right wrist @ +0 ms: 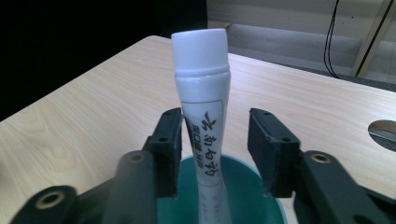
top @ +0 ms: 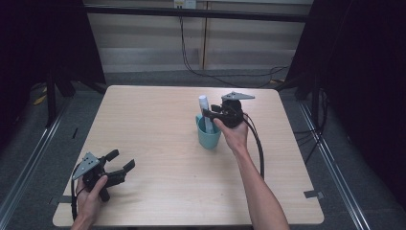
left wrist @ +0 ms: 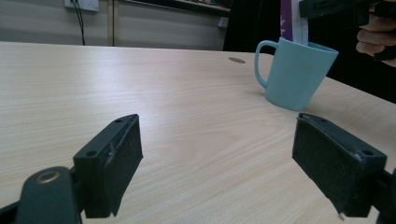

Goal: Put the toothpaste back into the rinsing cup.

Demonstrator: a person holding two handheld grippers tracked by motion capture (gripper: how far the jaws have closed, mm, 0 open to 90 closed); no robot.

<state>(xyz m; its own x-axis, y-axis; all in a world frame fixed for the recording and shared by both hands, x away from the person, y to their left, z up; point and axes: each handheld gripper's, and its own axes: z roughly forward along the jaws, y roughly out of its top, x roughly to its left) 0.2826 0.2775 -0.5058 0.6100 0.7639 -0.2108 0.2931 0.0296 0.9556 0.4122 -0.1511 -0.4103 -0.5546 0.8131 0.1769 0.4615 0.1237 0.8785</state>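
Note:
A teal mug (top: 209, 136) (left wrist: 296, 74) with a handle stands just right of the table's middle. A white tube (top: 204, 108) (right wrist: 201, 84) with a white cap and black lettering stands upright in it, cap up. My right gripper (top: 210, 115) (right wrist: 215, 140) hovers over the mug's rim (right wrist: 243, 186) with its jaws either side of the tube. One jaw is against the tube and a gap shows at the other, so it is open. My left gripper (top: 122, 160) (left wrist: 217, 163) rests open at the table's near left corner, nothing between its jaws, pointing toward the mug.
The light wooden table (top: 153, 120) has a small round hole (left wrist: 236, 60) near the mug. Black frame posts and dark curtains flank the table. Cables (top: 230, 72) trail across the floor beyond the far edge. Each gripper's cable hangs along the forearm.

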